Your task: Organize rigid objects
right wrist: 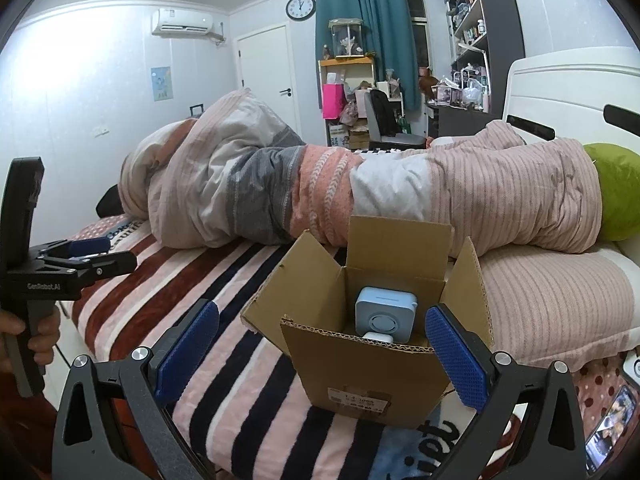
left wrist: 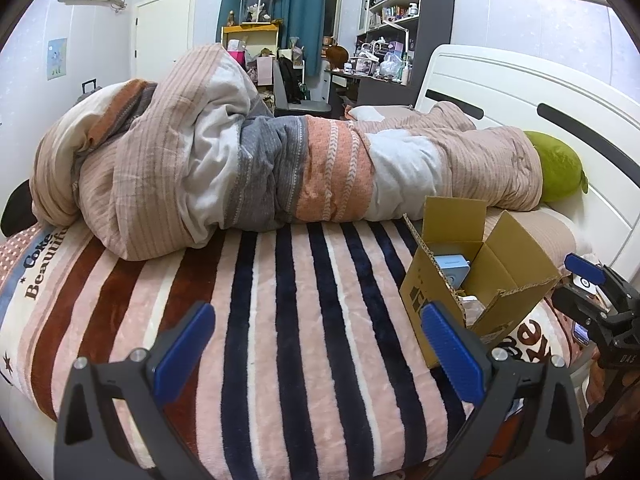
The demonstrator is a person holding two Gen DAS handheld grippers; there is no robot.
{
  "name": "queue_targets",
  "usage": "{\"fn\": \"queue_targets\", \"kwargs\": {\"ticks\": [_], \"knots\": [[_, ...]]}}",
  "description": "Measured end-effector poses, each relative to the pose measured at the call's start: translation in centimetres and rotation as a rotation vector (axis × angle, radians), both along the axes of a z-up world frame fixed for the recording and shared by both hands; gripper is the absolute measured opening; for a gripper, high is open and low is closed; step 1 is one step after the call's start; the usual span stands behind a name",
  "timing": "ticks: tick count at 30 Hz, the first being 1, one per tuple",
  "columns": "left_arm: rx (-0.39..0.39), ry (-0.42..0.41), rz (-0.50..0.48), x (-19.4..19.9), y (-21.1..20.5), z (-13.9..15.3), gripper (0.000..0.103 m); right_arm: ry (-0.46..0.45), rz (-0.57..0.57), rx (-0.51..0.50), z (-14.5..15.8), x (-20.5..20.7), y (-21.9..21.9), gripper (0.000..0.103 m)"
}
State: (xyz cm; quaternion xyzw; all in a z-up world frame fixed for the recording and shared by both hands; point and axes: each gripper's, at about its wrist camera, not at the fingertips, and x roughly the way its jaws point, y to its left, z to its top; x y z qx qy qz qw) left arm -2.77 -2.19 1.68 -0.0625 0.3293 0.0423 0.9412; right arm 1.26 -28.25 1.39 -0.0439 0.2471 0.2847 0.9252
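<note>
On blanket (striped): "Coke Beautiful"

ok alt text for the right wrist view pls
An open cardboard box stands on a striped blanket on a bed, between the open fingers of the right gripper, with a pale blue device inside. A rumpled duvet lies behind; the left gripper is at far left.

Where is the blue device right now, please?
The blue device stands inside the open cardboard box on the striped blanket, centre of the right wrist view, ahead of the right gripper.
</note>
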Motion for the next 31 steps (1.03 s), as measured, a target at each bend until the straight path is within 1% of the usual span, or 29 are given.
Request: {"fn": "queue_targets", "kwargs": {"ticks": [4, 15, 31], "knots": [[0.007, 0.0, 0.003, -0.02, -0.04, 0.03, 0.103, -0.001, 0.0, 0.0, -0.02, 0.0, -0.01, 0.103], [-0.004, -0.002, -0.001, -0.01, 0.04, 0.07, 0.103, 0.005, 0.032, 0.006, 0.16, -0.34, 0.59, 0.103], [-0.01, -0.011, -0.004, -0.3, -0.1, 0.23, 0.103, 0.008, 0.036, 0.008, 0.18, -0.34, 0.74, 0.103]]}}
